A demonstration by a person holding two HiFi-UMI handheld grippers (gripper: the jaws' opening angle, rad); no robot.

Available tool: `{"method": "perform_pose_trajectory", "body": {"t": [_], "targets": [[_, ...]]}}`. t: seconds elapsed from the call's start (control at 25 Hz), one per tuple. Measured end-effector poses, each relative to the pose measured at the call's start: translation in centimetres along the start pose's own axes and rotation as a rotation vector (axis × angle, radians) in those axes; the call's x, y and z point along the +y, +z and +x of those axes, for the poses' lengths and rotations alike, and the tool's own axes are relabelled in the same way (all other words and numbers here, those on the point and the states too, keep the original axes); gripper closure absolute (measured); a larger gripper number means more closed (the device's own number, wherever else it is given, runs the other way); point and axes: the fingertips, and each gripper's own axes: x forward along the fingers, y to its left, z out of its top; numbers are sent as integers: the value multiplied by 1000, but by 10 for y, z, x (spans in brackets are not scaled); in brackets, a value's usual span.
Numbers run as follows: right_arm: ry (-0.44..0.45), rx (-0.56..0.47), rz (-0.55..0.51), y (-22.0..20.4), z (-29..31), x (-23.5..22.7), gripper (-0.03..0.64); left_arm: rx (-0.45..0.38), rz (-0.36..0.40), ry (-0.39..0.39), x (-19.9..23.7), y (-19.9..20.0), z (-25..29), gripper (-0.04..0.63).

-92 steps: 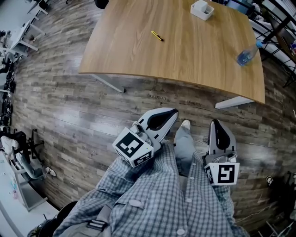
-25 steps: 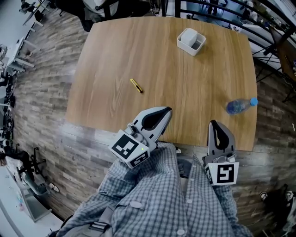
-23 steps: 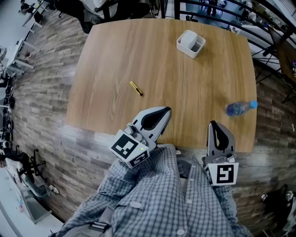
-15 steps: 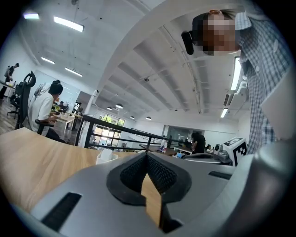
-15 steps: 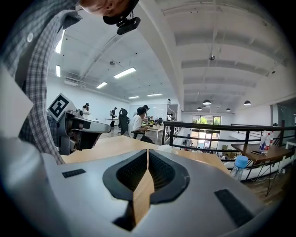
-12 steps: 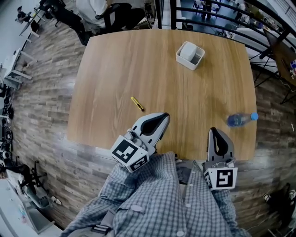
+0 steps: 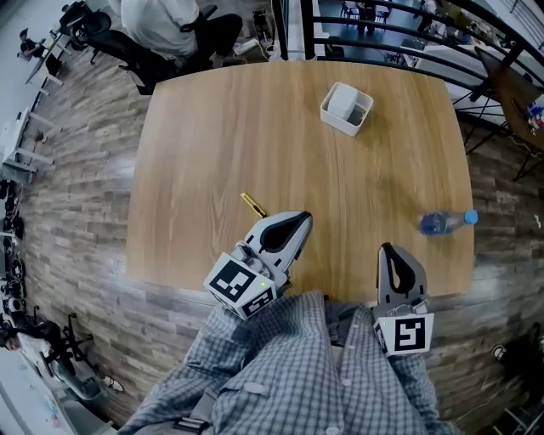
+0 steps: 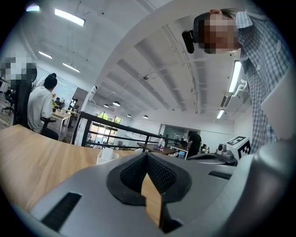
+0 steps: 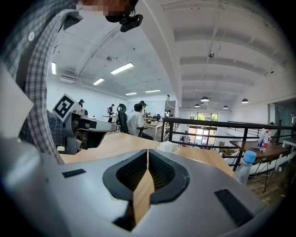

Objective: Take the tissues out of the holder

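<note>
A white square tissue holder (image 7: pixel 346 108) with white tissue inside stands at the far side of the wooden table (image 7: pixel 212 136). It also shows small in the left gripper view (image 8: pixel 107 155) and in the right gripper view (image 9: pixel 168 147). My left gripper (image 7: pixel 303 218) hovers over the table's near edge, jaws shut and empty. My right gripper (image 7: pixel 387 250) is beside it to the right, also shut with nothing held. Both grippers are far short of the holder.
A small yellow object (image 7: pixel 252 205) lies on the table just left of the left gripper. A clear water bottle with a blue cap (image 7: pixel 446 223) lies near the table's right edge. A person sits on a chair (image 7: pixel 166 21) beyond the far left corner. Black railings run behind the table.
The table has come closer beneath me; both grippers now reach over its near edge. The holder sits a little nearer in view. Both jaws stay shut.
</note>
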Motion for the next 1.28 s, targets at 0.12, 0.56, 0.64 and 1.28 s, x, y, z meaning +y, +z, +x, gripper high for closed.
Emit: {"method": "perform_pose_trajectory", "body": {"t": [0.12, 0.56, 0.64, 1.28], "targets": [[-1, 11, 1, 0, 1, -6, 597, -4, 3, 4, 5, 3, 8, 588], [74, 41, 18, -12, 16, -31, 597, 14, 15, 78, 22, 8, 44, 588], [90, 54, 20, -17, 18, -37, 597, 20, 31, 89, 25, 10, 52, 588], [176, 82, 42, -43, 24, -81, 597, 52, 100, 186, 68, 9, 143, 588]]}}
